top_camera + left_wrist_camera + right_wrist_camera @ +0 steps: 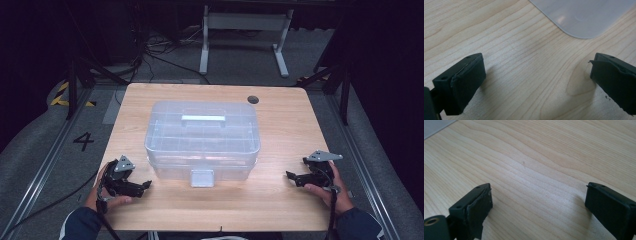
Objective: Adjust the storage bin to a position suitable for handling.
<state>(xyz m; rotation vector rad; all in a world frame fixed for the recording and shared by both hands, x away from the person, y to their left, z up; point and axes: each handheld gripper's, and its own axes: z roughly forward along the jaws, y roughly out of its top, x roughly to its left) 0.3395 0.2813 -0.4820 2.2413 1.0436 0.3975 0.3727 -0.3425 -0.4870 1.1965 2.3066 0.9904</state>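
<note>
Light wooden desk (280,200) fills the middle of the high view, dark floor and cables around it. Clear plastic storage box with a lid (202,137) sits at the centre of the desk, lid on; flat pale carry handle (203,118) on top, translucent front latch (202,177) at its lower edge. Left gripper (142,186) at lower left of the frame, held in a hand (102,192), resting on the desk just beside the box's lower left corner, not touching it. Right gripper (291,176) at lower right, in the other hand (336,192), well apart from the box. In the left gripper view the jaws stand wide over bare wood, nothing between them, with a rounded box corner at upper right. In the right gripper view the jaws are wide too, empty, a box edge at upper left. Small dark round grommet (253,99) near the desk's upper right corner.
</note>
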